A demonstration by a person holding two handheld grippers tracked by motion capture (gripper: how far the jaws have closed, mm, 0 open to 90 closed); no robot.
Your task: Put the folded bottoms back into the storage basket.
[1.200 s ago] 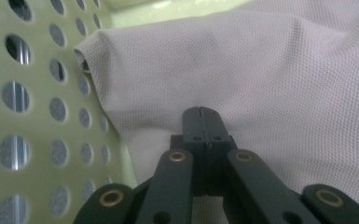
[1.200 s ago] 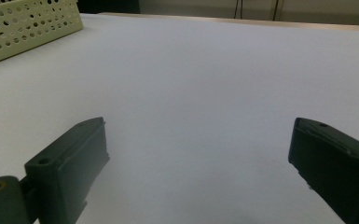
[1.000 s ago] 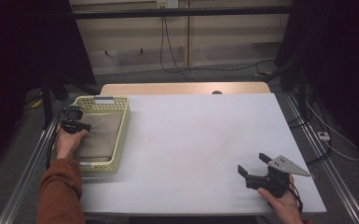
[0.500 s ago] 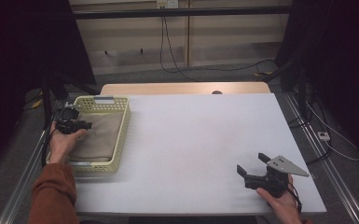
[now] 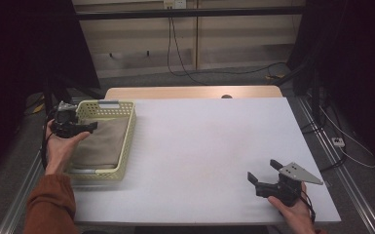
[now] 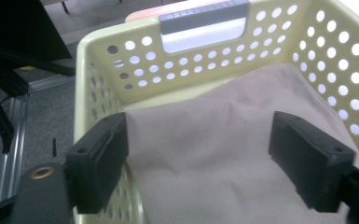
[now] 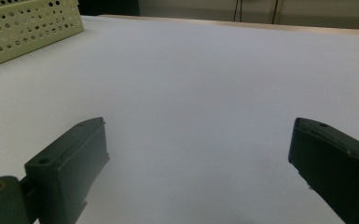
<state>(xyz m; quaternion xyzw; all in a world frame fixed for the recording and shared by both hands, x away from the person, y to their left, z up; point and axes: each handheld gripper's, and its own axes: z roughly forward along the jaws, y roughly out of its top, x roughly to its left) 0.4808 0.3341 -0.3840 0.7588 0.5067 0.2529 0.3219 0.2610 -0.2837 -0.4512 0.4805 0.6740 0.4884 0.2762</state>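
Beige cloth (image 5: 97, 144) lies folded inside the pale yellow basket (image 5: 129, 130) at the table's (image 5: 209, 141) left side. Left gripper (image 6: 198, 158) hovers over it, jaws wide apart, empty. Right gripper (image 5: 264, 171) rests near the table's front right corner, likewise spread and empty.

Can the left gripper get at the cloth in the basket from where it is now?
Probably yes. The left gripper is open over the basket's left rim, the beige cloth lies uncovered between its fingers, and nothing is in the way.

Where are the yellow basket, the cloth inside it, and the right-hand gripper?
Basket (image 5: 131, 127): high view, right wall.
Cloth (image 6: 224, 154): left gripper view, middle of the fabric.
Right gripper (image 5: 262, 171): high view, between its open jaws.
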